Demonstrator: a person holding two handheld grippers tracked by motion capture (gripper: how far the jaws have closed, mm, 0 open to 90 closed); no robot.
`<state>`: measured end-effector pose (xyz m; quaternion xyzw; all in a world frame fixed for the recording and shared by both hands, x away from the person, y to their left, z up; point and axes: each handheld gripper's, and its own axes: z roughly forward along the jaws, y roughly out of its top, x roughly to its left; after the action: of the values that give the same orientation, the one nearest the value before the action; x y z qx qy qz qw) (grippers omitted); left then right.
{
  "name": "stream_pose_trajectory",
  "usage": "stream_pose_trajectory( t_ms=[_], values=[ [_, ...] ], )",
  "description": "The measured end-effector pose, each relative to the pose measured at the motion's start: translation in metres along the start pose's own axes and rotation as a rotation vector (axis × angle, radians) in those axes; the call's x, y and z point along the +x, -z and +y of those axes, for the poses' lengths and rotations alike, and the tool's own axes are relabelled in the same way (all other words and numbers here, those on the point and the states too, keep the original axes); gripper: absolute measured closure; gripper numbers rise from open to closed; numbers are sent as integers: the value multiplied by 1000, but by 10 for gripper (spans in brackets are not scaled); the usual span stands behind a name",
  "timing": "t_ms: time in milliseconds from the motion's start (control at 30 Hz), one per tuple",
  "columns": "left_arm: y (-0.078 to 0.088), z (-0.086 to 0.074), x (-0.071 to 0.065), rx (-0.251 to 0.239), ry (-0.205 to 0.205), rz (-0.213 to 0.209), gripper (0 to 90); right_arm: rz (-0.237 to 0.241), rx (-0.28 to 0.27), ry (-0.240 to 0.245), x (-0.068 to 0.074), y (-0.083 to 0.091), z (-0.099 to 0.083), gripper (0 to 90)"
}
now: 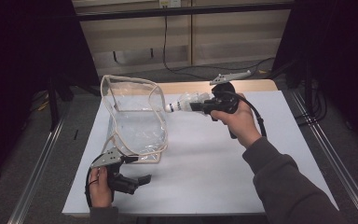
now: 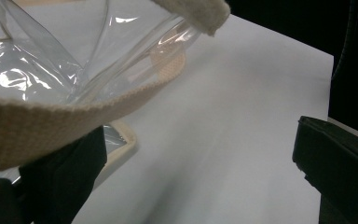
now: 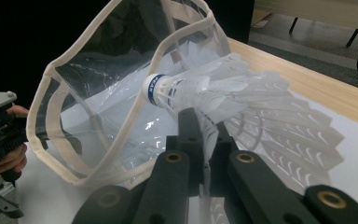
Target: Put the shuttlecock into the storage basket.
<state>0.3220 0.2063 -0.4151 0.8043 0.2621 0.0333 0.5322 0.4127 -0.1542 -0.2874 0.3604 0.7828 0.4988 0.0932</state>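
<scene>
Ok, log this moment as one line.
right gripper: shut on shuttlecock, cork toward pouch mouth | left gripper: open beside clear pouch, trim over one jaw | shuttlecock not yet in pouch

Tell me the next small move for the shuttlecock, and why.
Probably ease the right claw forward, cork first, into the clear bag. It is shut on the shuttlecock, whose cork already points at the bag's open mouth, just short of it.
</scene>
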Motion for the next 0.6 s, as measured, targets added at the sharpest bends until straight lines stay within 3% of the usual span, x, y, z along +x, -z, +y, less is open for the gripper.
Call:
stream_pose_trajectory(
  t_ms=[600],
  values=[
    [1, 0, 1, 0, 0, 3, 29, 2, -11, 24, 9, -1, 17, 884]
  ],
)
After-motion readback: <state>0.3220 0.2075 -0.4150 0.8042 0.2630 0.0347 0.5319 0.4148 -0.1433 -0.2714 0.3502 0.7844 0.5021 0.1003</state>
